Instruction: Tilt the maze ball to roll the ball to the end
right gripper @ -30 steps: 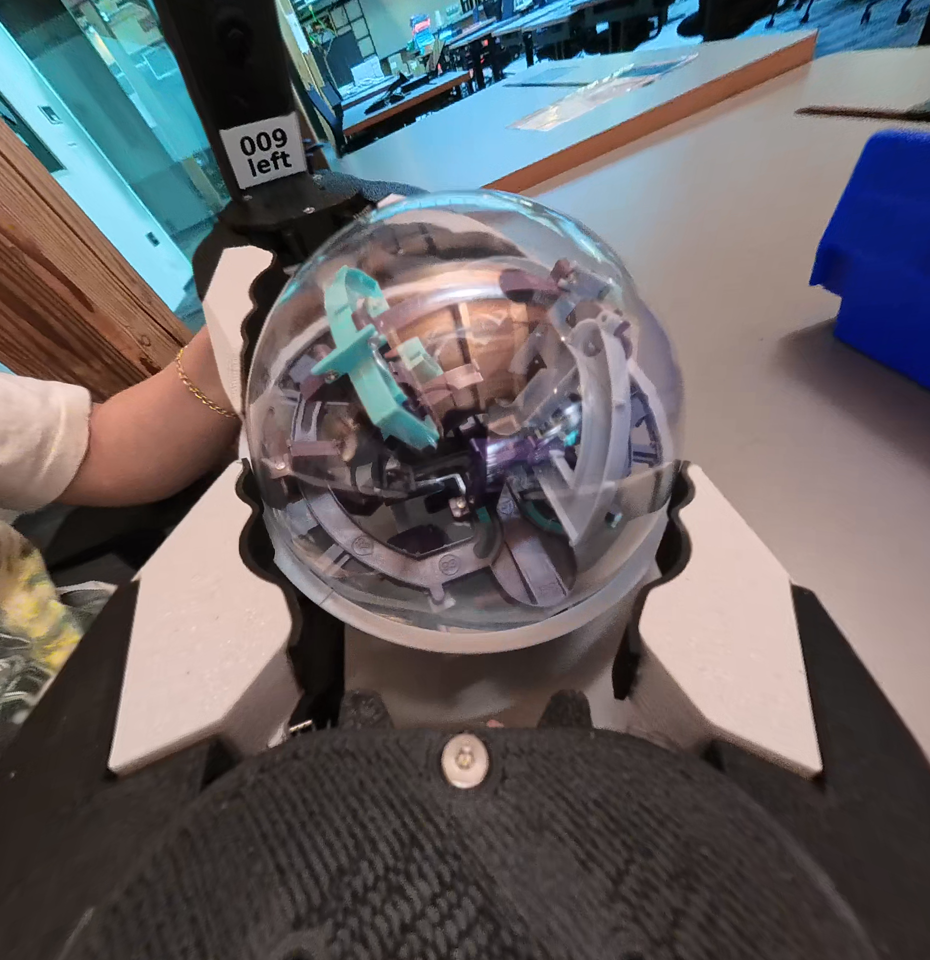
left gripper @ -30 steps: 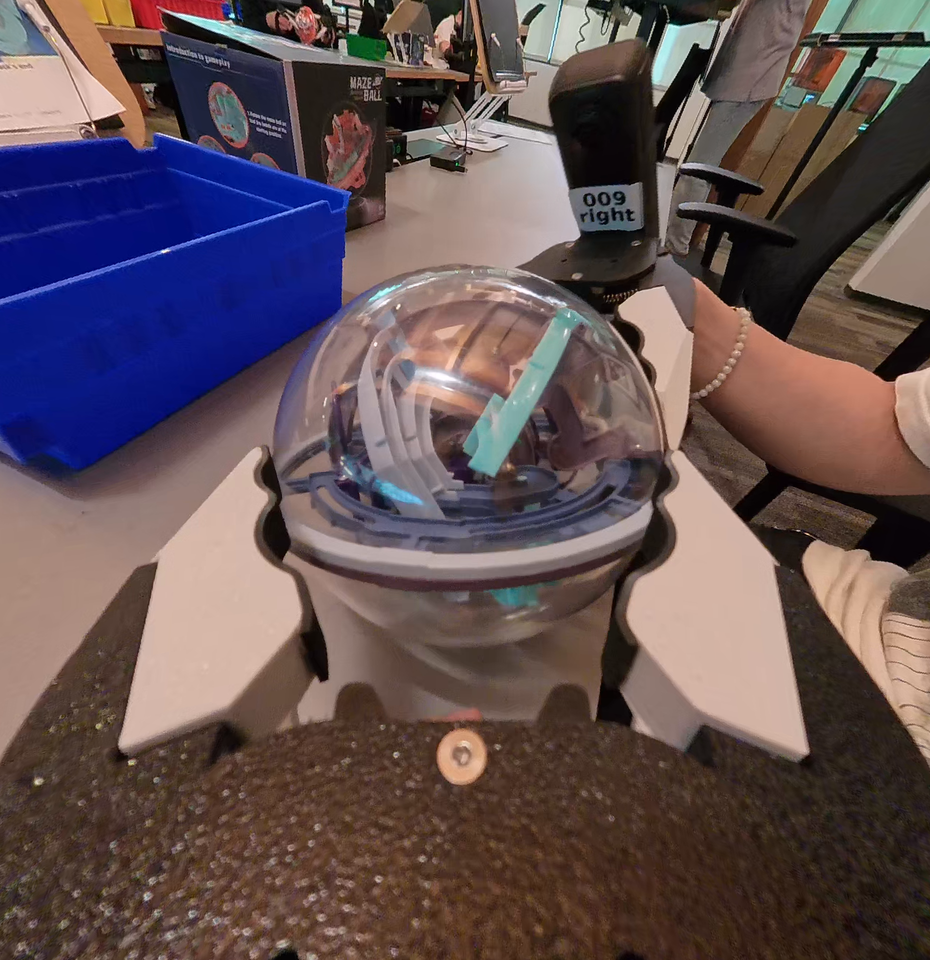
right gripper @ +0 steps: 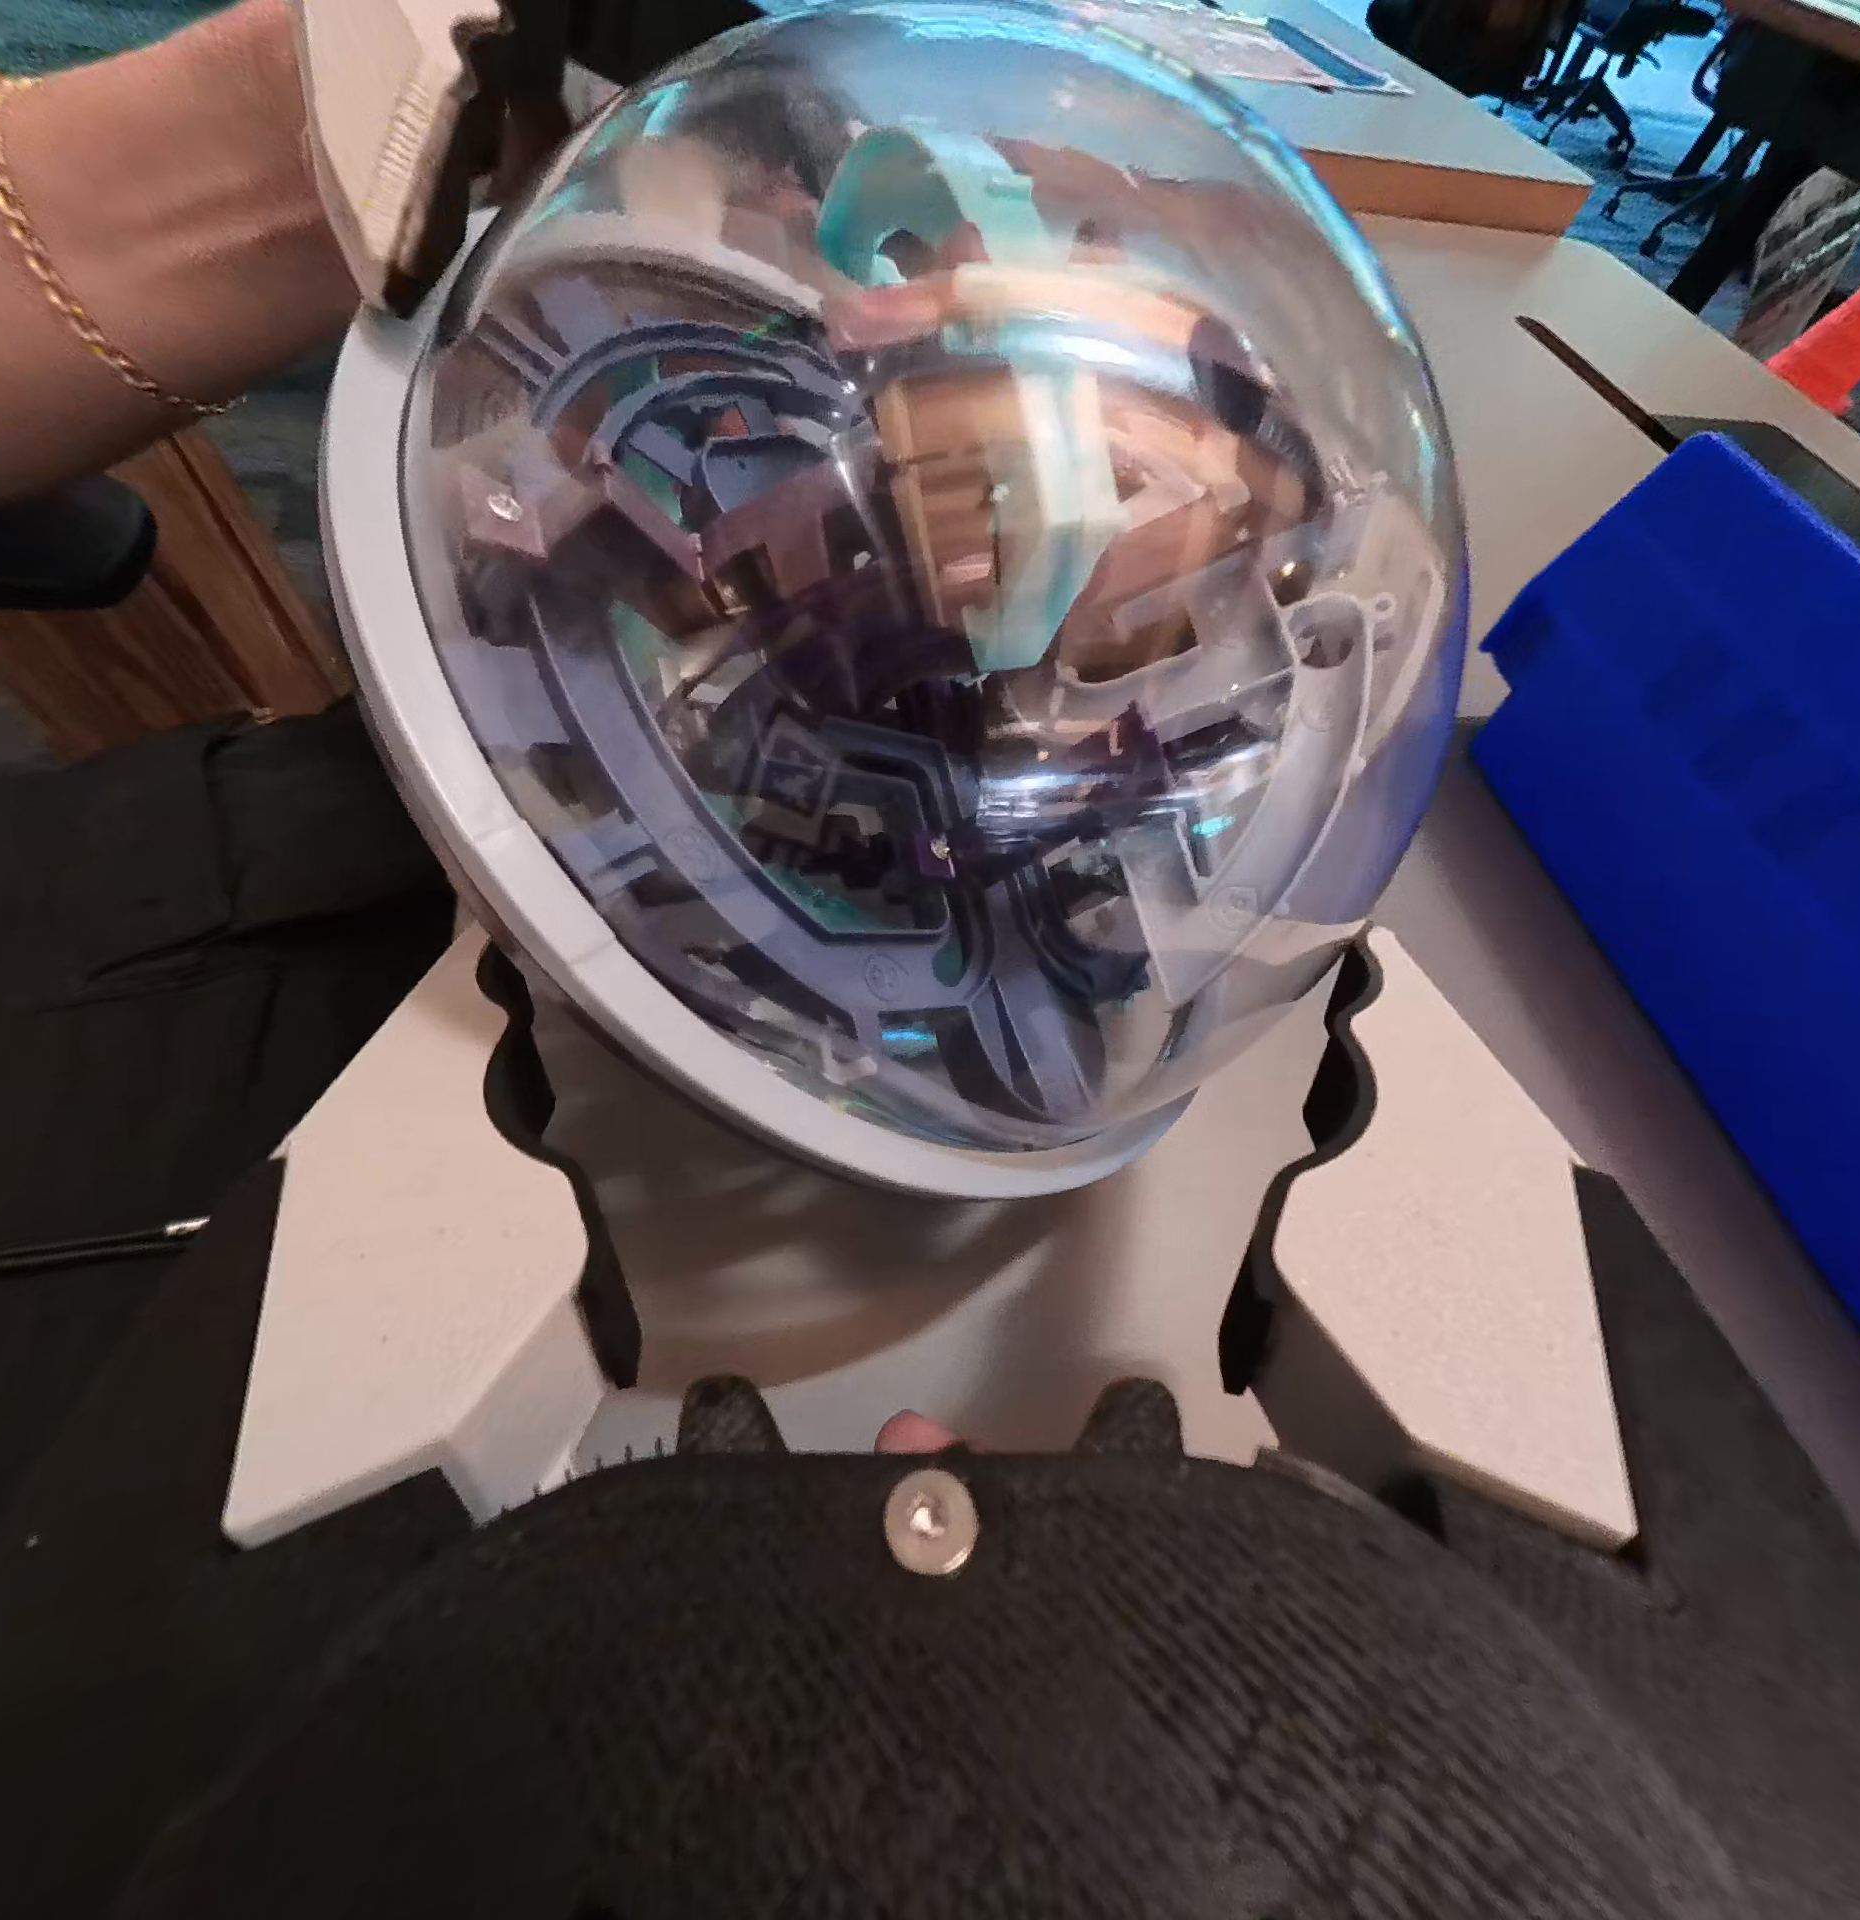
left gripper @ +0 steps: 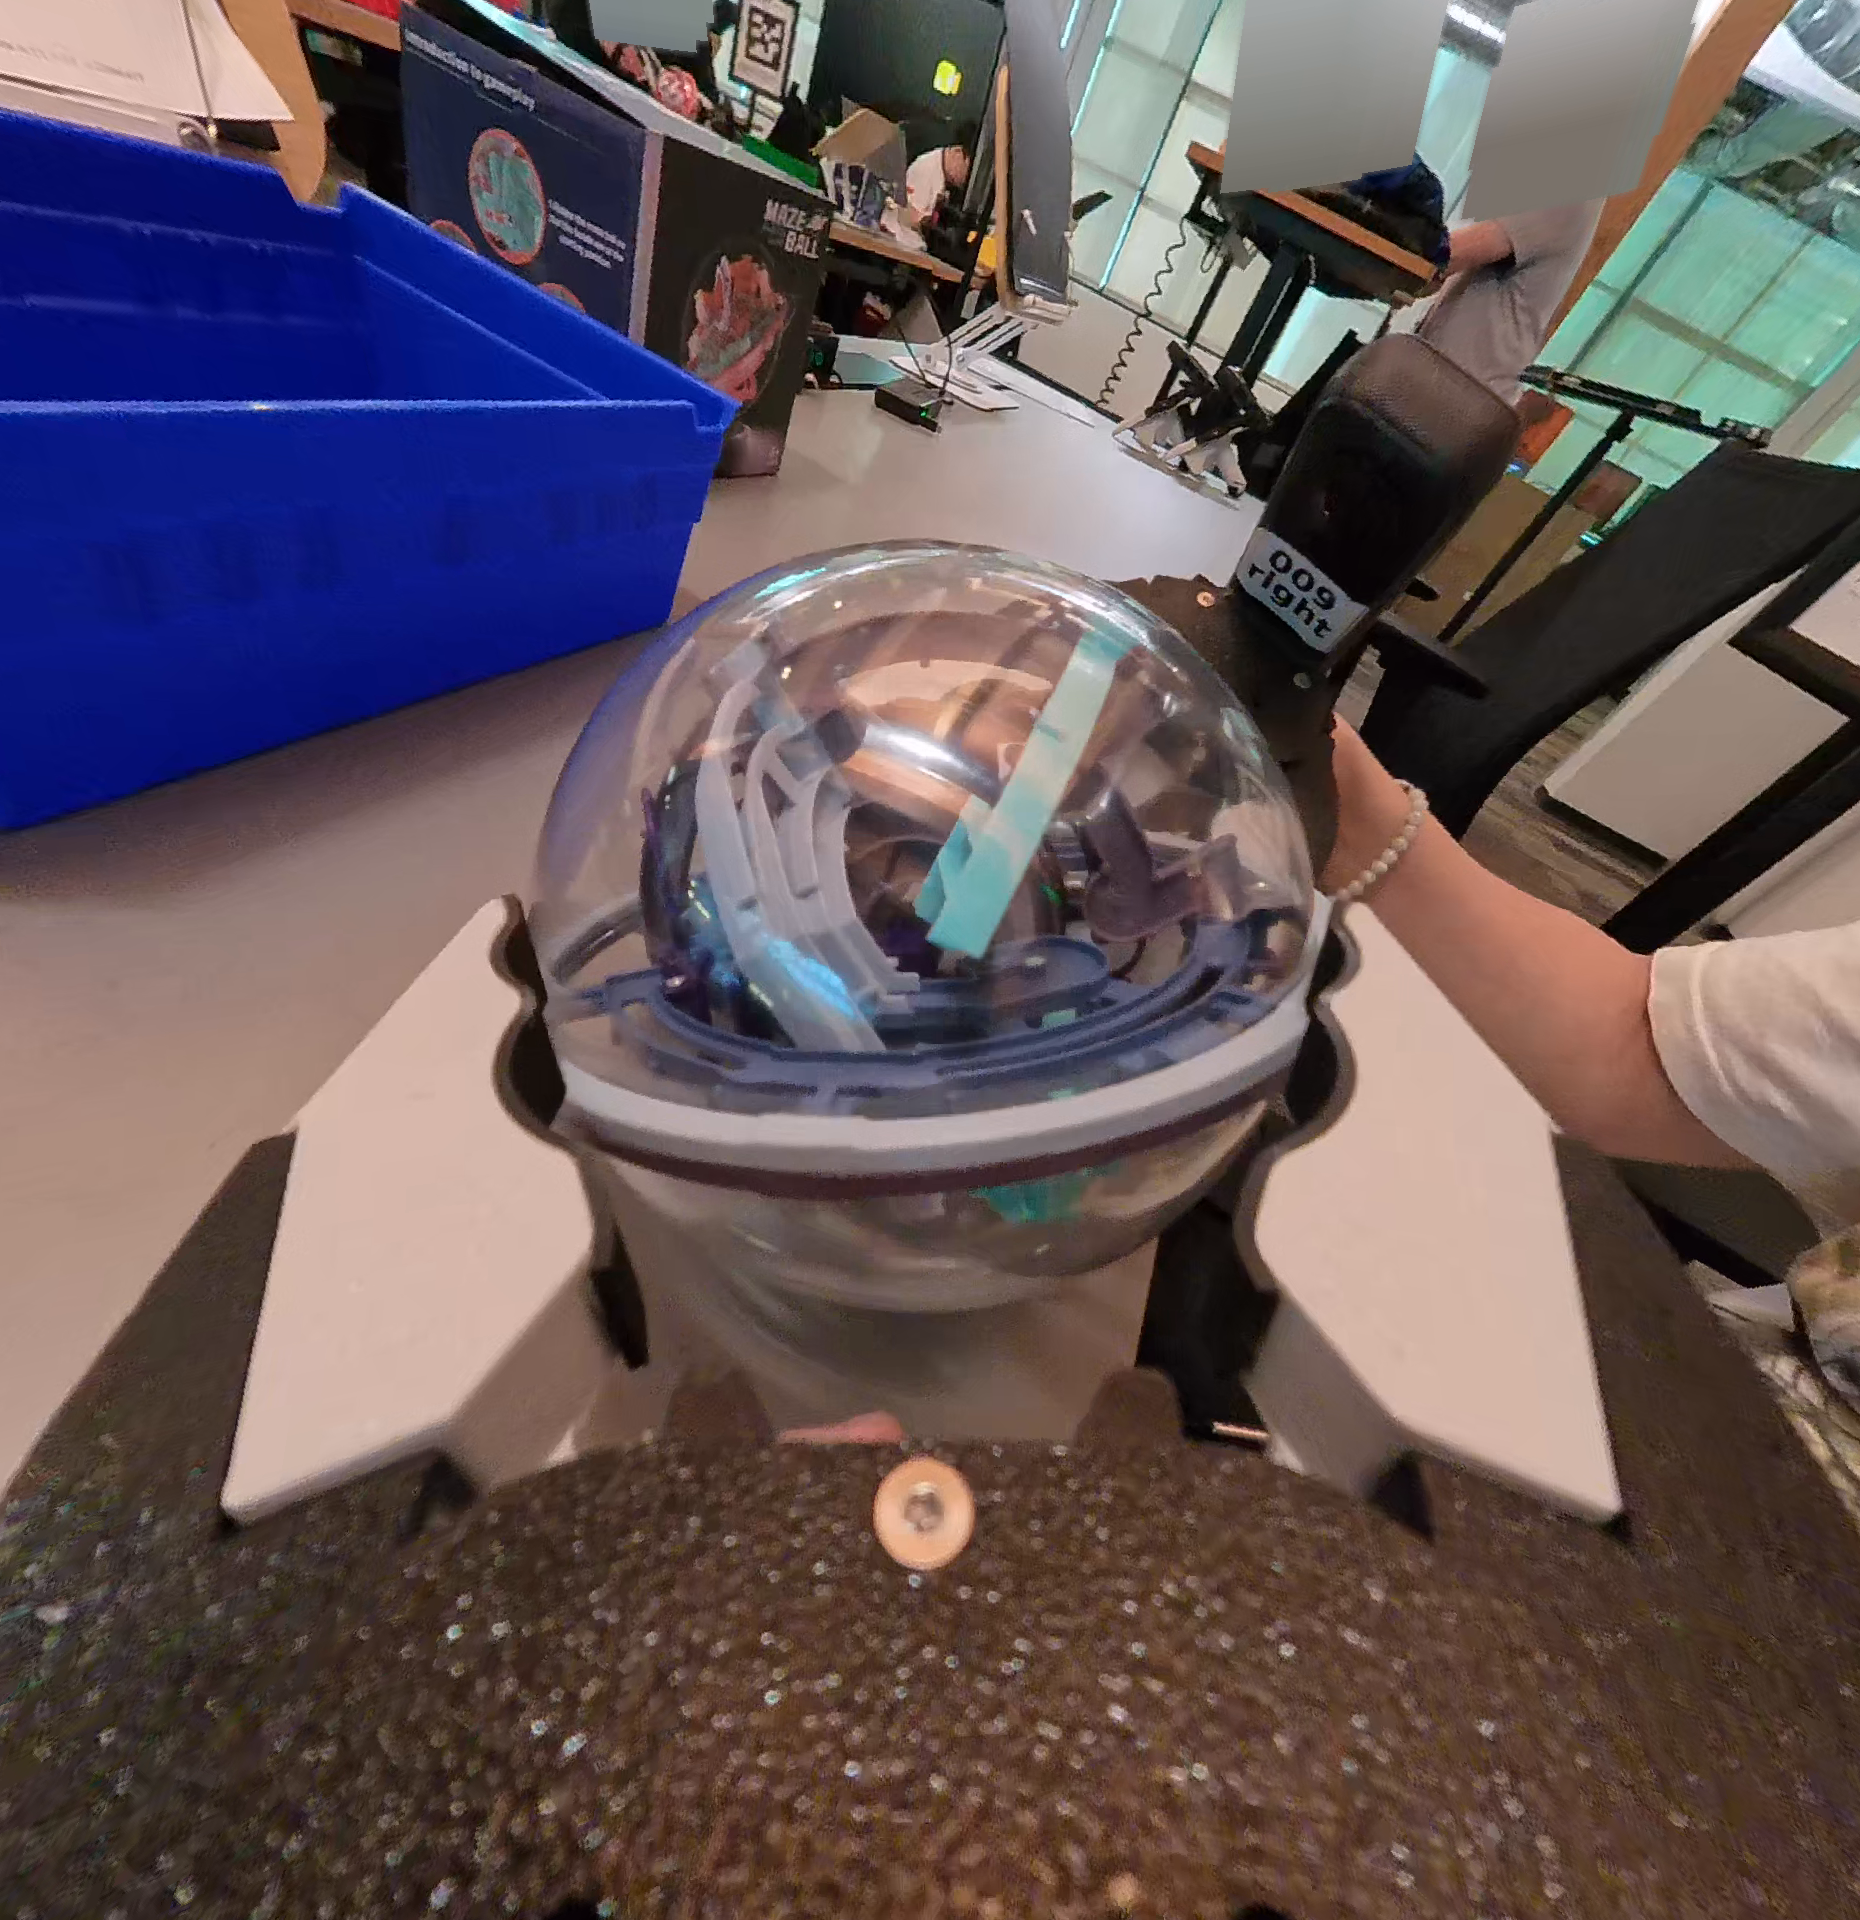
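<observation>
The maze ball (left gripper: 926, 883) is a clear sphere with a white equator ring and grey, teal and purple tracks inside. My left gripper (left gripper: 921, 935) is shut on it, with both black pads pressed to its sides at the ring. My right gripper (right gripper: 926, 982) is shut on the same ball (right gripper: 905, 623) from the opposite side. In the right wrist view the ring runs diagonally, so the ball is tilted. The right gripper's body (left gripper: 1352, 582) shows behind the ball in the left wrist view. A left finger (right gripper: 386, 156) touches the ring at top left. I cannot pick out the small rolling ball.
A blue bin (left gripper: 282, 468) stands on the grey table (left gripper: 178, 987) to the left; it also shows in the right wrist view (right gripper: 1684, 831). A dark product box (left gripper: 614, 208) stands behind it. A person's arms (left gripper: 1528, 987) (right gripper: 126, 208) hold the grippers. A black chair (left gripper: 1684, 582) is beyond.
The ball has been tilted while both grippers keep hold of it. In the right wrist view its ring turned from level to diagonal. The right gripper's body now leans to the right.
</observation>
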Tool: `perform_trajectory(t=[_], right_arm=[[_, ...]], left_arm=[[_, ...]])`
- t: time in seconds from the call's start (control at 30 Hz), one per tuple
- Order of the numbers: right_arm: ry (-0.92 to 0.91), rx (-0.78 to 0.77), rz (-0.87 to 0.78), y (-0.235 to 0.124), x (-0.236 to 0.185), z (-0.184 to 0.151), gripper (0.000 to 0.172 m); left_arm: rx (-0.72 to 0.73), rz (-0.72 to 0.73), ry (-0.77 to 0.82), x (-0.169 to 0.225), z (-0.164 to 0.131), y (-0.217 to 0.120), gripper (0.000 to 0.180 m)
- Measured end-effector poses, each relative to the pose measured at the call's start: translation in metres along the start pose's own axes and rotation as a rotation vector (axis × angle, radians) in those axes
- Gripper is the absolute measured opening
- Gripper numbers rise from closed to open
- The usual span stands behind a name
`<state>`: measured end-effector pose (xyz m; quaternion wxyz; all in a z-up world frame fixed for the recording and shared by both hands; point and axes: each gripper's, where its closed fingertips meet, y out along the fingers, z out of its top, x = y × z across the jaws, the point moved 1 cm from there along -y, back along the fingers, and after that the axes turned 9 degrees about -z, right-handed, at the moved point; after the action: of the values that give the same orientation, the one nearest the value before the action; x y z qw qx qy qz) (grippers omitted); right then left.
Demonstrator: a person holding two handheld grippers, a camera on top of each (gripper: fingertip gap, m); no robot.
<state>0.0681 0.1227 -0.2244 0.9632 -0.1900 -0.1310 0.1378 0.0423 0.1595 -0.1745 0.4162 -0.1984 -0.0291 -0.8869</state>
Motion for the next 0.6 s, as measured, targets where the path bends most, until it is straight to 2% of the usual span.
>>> perform_trajectory(t=[0.13, 0.2, 0.3, 0.5, 0.6], right_arm=[[-0.016, -0.003, 0.006, -0.001, -0.002, -0.001, 0.147], [-0.007, -0.018, 0.018, -0.001, -0.002, -0.003, 0.147], [-0.019, -0.039, 0.018, 0.000, -0.003, -0.009, 0.147], [-0.020, -0.047, 0.028, 0.002, -0.004, -0.009, 0.146], [-0.024, -0.043, 0.028, 0.002, -0.005, -0.009, 0.146]], left_arm=[[0.011, -0.016, 0.037, 0.004, 0.001, 0.001, 0.142], [0.025, -0.092, 0.029, 0.013, 0.003, 0.000, 0.156], [0.090, -0.146, 0.013, 0.019, 0.012, -0.004, 0.155], [-0.073, -0.065, 0.293, 0.016, -0.011, -0.001, 0.155], [-0.127, 0.010, 0.379, 0.009, -0.016, 0.001, 0.145]])
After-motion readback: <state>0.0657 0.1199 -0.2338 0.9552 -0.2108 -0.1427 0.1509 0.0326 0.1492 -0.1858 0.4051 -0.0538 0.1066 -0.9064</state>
